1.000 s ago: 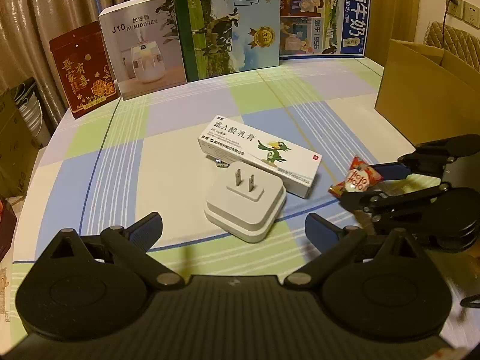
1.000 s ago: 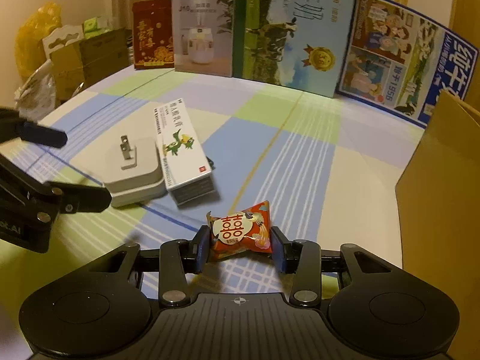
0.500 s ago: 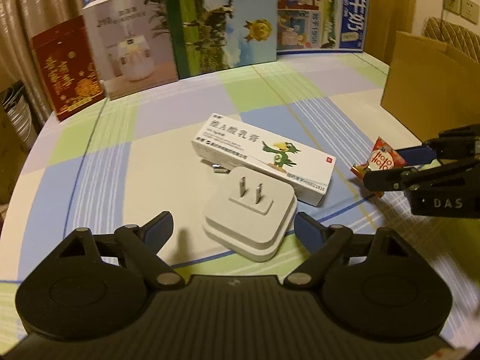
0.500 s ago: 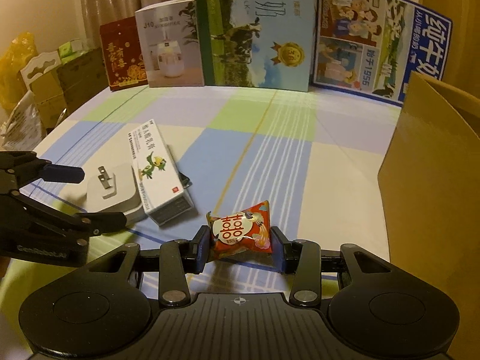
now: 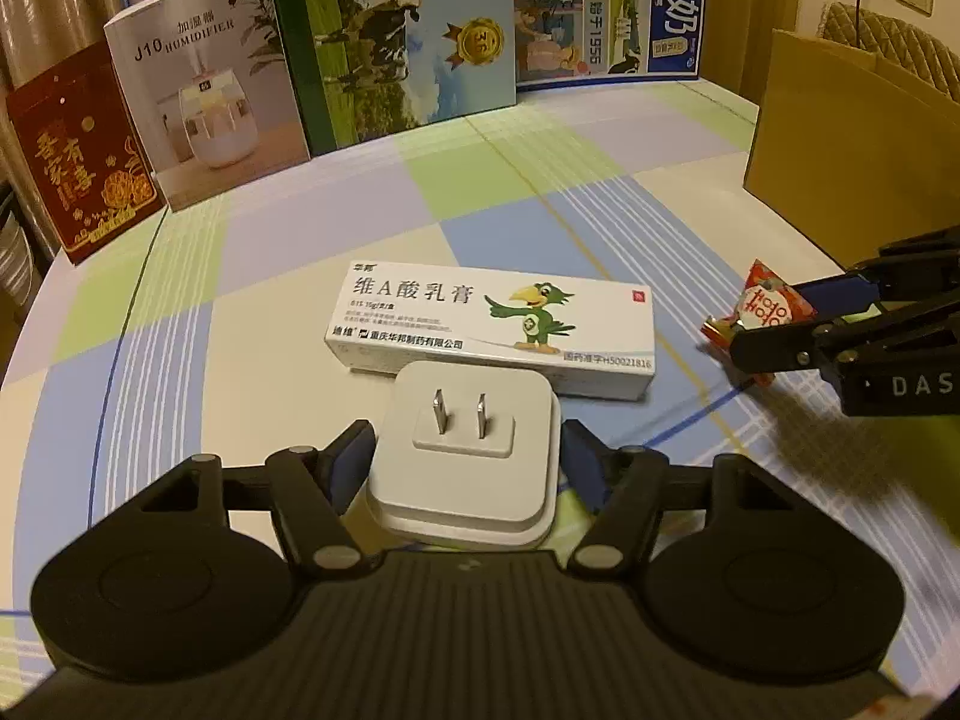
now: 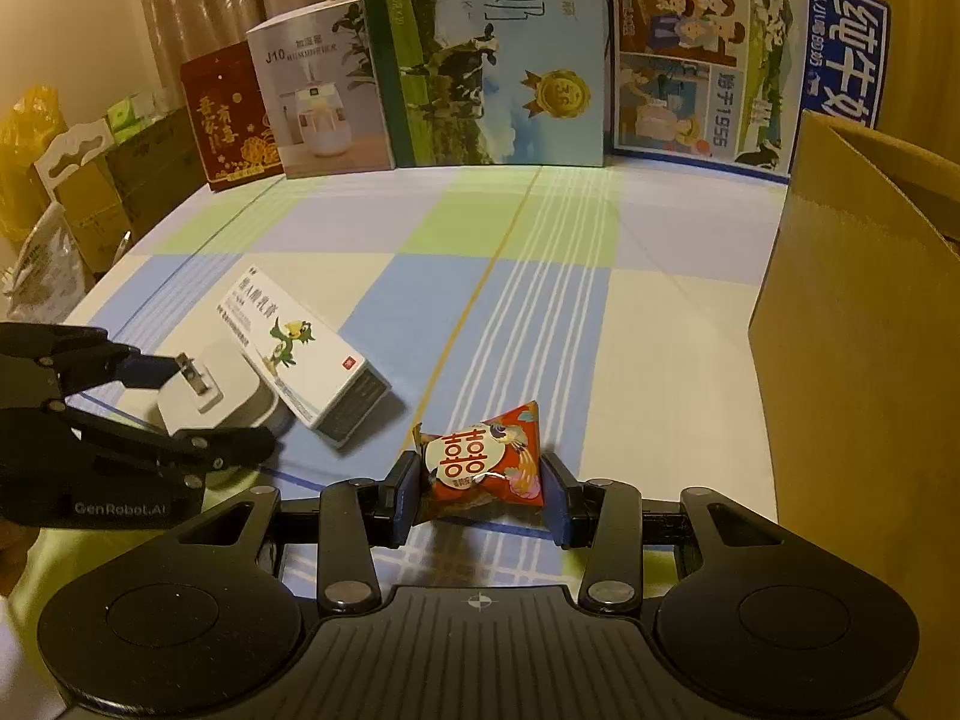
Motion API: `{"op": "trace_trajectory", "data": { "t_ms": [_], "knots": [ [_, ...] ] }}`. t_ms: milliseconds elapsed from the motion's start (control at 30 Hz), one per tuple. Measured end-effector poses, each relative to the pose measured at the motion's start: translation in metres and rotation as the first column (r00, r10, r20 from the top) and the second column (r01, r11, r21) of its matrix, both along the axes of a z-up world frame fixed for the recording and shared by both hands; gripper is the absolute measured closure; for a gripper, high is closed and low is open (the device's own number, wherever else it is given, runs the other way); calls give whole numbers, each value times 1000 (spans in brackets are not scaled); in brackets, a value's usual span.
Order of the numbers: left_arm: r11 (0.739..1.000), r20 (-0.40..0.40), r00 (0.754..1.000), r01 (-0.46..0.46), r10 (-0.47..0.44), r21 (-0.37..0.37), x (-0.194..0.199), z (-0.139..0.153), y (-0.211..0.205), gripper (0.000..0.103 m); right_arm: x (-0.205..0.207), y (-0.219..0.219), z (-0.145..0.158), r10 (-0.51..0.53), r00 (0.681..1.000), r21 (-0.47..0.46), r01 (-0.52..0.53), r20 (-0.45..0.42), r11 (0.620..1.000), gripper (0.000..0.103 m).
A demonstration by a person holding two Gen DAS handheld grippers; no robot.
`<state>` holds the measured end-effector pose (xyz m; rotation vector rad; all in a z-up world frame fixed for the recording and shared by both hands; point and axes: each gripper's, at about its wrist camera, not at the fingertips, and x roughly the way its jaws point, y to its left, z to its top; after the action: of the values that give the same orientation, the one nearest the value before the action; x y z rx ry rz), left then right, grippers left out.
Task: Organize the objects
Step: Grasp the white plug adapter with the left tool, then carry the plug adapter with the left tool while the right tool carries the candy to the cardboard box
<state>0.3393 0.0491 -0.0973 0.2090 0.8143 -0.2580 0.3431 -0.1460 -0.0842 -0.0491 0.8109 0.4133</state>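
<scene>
On the checked tablecloth (image 5: pixel 288 276), low in the frame's centre, I am closing my left gripper (image 5: pixel 465 456) around the white plug adapter (image 5: pixel 462 450); my right gripper (image 6: pixel 480 489) is pinching the red candy (image 6: pixel 483 462).

Warm dim indoor light, soft shadows, fisheye-bent edges, dark vignetted corners

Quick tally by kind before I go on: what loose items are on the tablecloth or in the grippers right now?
White plug adapter: 1
Ointment box: 1
Red candy packet: 1
Total: 3
</scene>
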Motion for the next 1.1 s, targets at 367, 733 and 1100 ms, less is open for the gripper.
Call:
{"op": "trace_trajectory", "data": {
  "t_ms": [367,733,1100],
  "knots": [
    [998,-112,992,-58,59,14,-27,7,0,42,-25,4,15,47,998,5,-46,-39,999,64],
    [989,-124,981,-151,149,-4,-85,42,7,42,-90,2,47,73,997,9,-73,-38,997,64],
    [989,-62,989,-135,132,-53,-184,60,-28,42,-201,-20,55,78,997,10,-78,1,997,64]
  ]
}}
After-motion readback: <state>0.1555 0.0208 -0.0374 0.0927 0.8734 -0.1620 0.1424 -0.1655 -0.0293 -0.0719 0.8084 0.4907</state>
